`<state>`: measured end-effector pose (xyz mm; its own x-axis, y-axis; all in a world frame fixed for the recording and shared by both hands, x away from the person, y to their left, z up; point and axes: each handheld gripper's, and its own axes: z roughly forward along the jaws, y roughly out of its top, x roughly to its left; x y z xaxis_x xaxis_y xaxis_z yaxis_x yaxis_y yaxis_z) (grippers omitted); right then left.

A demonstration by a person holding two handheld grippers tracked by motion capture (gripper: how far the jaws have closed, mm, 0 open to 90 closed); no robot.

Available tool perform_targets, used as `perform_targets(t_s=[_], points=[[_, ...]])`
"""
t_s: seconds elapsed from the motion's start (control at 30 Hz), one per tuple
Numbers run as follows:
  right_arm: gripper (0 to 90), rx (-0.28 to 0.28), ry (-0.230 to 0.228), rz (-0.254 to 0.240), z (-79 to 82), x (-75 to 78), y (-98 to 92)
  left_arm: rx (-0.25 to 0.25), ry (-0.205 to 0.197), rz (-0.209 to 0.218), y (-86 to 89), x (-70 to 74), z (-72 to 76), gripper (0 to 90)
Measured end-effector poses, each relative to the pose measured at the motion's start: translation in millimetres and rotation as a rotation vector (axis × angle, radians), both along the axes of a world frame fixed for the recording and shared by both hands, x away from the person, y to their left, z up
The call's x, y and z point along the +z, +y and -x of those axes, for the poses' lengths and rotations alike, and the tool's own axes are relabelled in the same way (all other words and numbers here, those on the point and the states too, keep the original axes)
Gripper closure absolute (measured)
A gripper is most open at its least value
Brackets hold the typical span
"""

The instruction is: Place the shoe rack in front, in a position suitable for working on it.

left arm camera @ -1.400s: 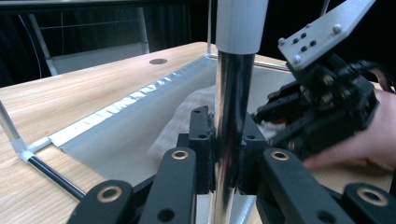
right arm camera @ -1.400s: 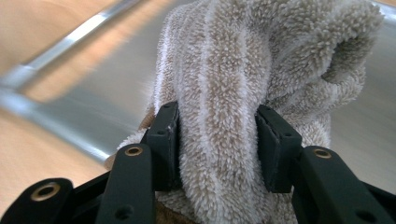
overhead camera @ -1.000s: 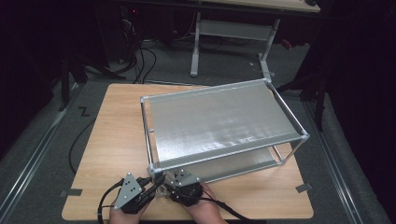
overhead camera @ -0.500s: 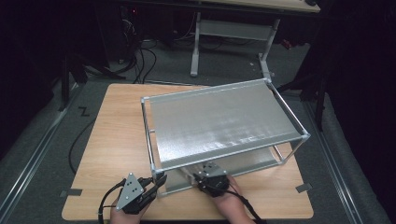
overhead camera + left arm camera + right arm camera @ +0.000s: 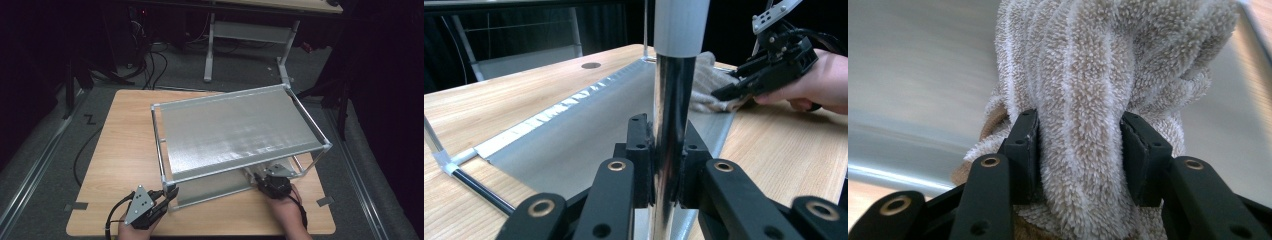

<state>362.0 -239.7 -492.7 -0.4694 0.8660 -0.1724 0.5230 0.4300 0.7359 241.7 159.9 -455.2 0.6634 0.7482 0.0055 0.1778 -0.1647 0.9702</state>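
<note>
A two-tier metal rack (image 5: 240, 132) stands on the wooden table (image 5: 125, 150), its sheet-metal upper shelf bare. The lower shelf (image 5: 589, 135), a flat grey metal sheet just above the tabletop, carries a bunched beige terry towel (image 5: 1088, 100) at its near right end.

The left gripper (image 5: 160, 200) sits at the rack's near left corner. Its jaws are pressed together on the chrome corner post (image 5: 671, 125), which rises upright between the pads and runs up into a grey plastic sleeve above them. In the left gripper view the lower shelf stretches away behind the post, and the towel lies far off to the right of the jaws, at the shelf's other end.

The right gripper (image 5: 265, 182) reaches under the upper shelf at the near right side. Its jaws pinch a thick fold of the towel: the pile bulges up between and above the two black pads, and more of it spills below them. The towel rests on the lower shelf directly ahead of this gripper, with the metal sheet blurred behind it.
</note>
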Motion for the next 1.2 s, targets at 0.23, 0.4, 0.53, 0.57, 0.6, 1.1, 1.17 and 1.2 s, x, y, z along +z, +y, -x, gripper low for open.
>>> perform_targets(t_s=[0.23, 0.4, 0.53, 0.57, 0.6, 1.1, 1.17, 1.2], points=[[56.6, -0.126, -0.007, 0.007, -11.0, 2.7, -44.8, -0.002, 0.000, -0.004, 0.2, 0.3, -0.1, 80.3], [56.6, -0.207, -0.019, -0.008, -14.5, 2.9, -69.4, -0.002, -0.001, -0.002, 0.1, 0.0, -0.1, 80.3], [57.2, -0.213, -0.006, -0.035, -13.8, 1.8, -70.2, -0.001, 0.002, 0.001, 0.0, -0.1, 0.0, 80.3], [57.2, -0.209, -0.003, -0.043, -13.8, 1.7, -68.8, -0.001, 0.002, 0.002, 0.0, 0.0, 0.0, 80.3], [57.2, -0.205, 0.006, -0.050, -13.3, 1.7, -66.6, -0.003, 0.003, -0.001, 0.3, 0.0, -0.1, 80.3], [58.0, 0.033, 0.037, -0.053, 3.7, -1.3, 22.8, -0.001, 0.003, 0.002, 0.2, -0.2, 0.0, 80.3], [58.4, 0.066, 0.051, -0.070, 8.2, -1.7, 39.9, -0.002, 0.002, 0.003, 0.3, -0.3, -0.2, 80.3], [58.6, 0.095, 0.041, -0.060, 9.2, -2.3, 47.6, -0.003, 0.002, 0.004, 0.3, -0.4, -0.2, 80.3]])
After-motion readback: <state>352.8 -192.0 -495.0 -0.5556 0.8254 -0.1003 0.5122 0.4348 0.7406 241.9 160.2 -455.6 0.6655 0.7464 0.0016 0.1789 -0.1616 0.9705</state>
